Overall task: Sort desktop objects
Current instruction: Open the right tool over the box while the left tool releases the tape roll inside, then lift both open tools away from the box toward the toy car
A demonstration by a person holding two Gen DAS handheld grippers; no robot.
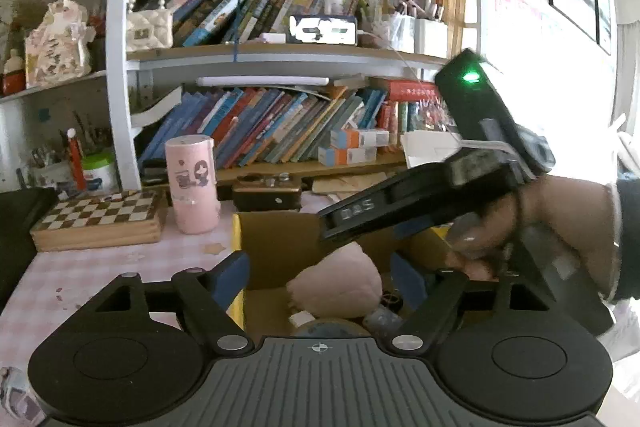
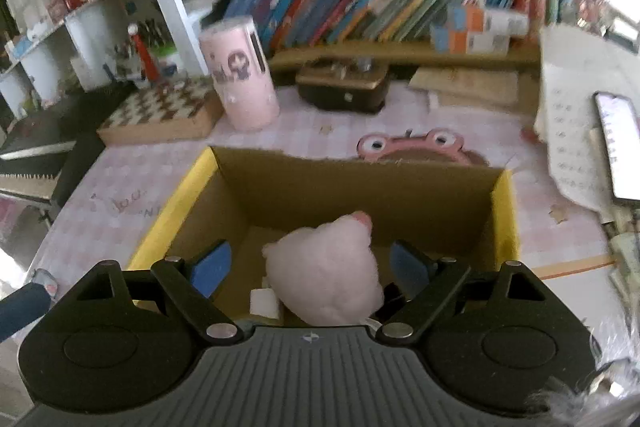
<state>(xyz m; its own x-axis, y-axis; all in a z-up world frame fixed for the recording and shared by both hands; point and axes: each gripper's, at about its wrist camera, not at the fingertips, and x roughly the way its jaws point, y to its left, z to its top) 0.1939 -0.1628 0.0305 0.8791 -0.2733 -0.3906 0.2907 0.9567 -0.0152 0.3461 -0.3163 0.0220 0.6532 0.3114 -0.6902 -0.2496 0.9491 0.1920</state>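
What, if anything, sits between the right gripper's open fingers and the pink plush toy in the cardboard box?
Nothing visible does. The right gripper is open, and the pink plush toy lies directly between and below its fingers inside the cardboard box. A small white item rests beside the toy, not over it.

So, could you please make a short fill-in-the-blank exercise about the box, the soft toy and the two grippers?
1. The pink plush toy lies inside the ____ box.
2. The jaws of the right gripper are ____, clear of the toy.
3. The pink cylinder stands beside the wooden ____ board.
4. The left gripper holds ____ between its jaws.

Missing words: cardboard; open; chess; nothing
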